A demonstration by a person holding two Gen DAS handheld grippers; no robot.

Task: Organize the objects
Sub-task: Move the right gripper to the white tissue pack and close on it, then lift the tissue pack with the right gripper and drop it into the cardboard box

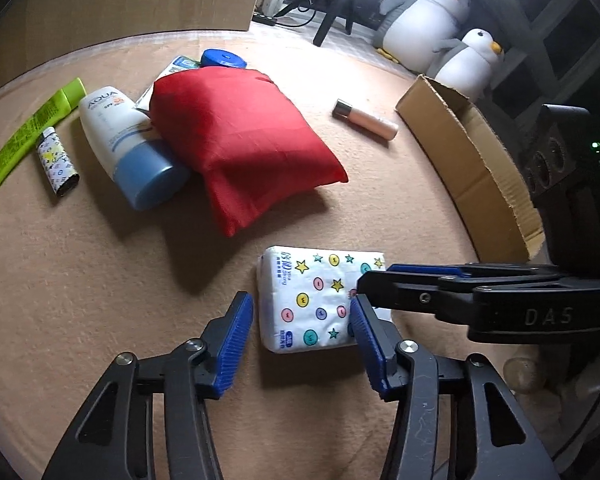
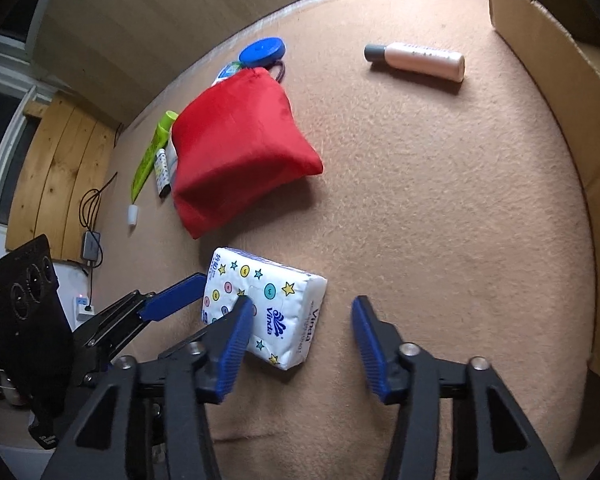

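A white tissue pack (image 1: 312,304) printed with stars and coloured dots lies on the beige carpet. My left gripper (image 1: 302,316) straddles it. Its right pad touches the pack's edge, and its left pad stands a sliver off the other side. In the right wrist view one blue finger (image 2: 176,300) of that gripper reaches the end of the tissue pack (image 2: 276,304). My right gripper (image 2: 300,312) is open. Its left finger rests over the pack's top and its right finger hangs over bare carpet. From the left wrist, the right gripper (image 1: 370,280) comes in from the right.
Behind the pack lies a red pouch (image 1: 240,136), partly over a white and blue sunscreen bottle (image 1: 120,140). A green tube (image 1: 32,128) and a small patterned tube (image 1: 58,162) lie at the left. A pink bottle (image 2: 416,60) and an open cardboard box (image 2: 560,60) are at the right.
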